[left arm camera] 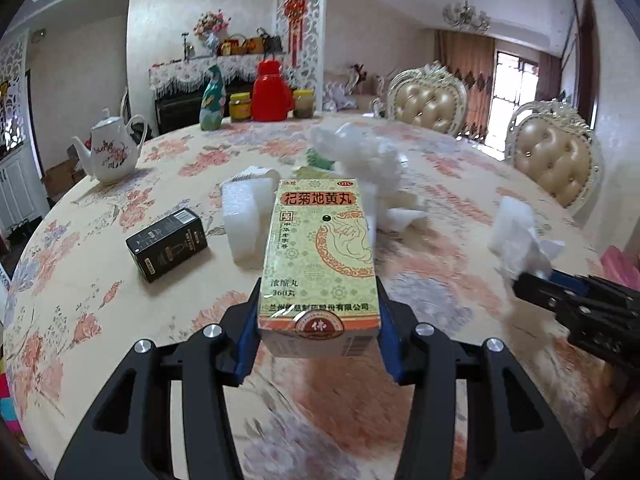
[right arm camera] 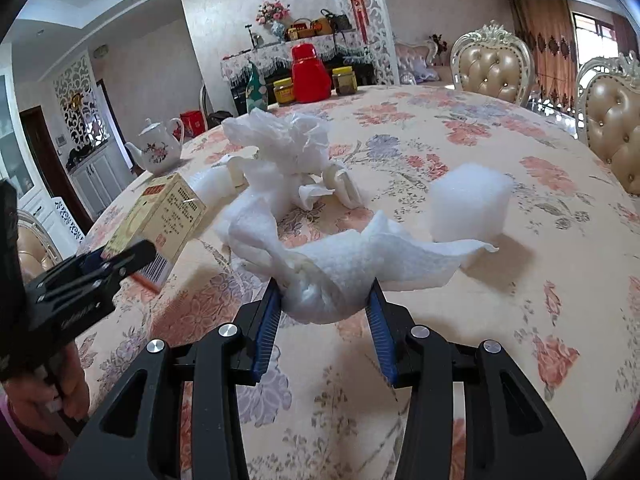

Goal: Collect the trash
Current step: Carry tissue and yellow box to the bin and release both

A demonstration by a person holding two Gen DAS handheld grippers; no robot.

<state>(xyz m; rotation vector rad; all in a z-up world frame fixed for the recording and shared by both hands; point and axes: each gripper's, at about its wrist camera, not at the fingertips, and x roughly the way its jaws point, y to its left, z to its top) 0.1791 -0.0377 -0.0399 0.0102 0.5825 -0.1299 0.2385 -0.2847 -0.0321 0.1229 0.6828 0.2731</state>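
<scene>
My left gripper (left arm camera: 318,296) is shut on a yellow medicine box (left arm camera: 320,240), its blue pads pressed on both sides, held above the floral tablecloth (left arm camera: 120,320). My right gripper (right arm camera: 325,286) is shut on a crumpled white paper towel (right arm camera: 340,264) whose ends hang out to either side. In the left wrist view, the right gripper (left arm camera: 532,280) shows at the right with the towel (left arm camera: 516,236). In the right wrist view, the left gripper (right arm camera: 132,256) shows at the left with the box (right arm camera: 160,208). On the table lie a heap of white tissues (right arm camera: 280,140), a black carton (left arm camera: 168,244) and white foam pieces (left arm camera: 244,216) (right arm camera: 468,204).
At the table's far side stand a floral teapot (left arm camera: 110,150), a red thermos (left arm camera: 272,92), two yellow-lidded jars (left arm camera: 240,106) and a green bottle (left arm camera: 212,100). Padded chairs (left arm camera: 552,160) line the right edge. A person's hand (right arm camera: 44,396) grips the left tool.
</scene>
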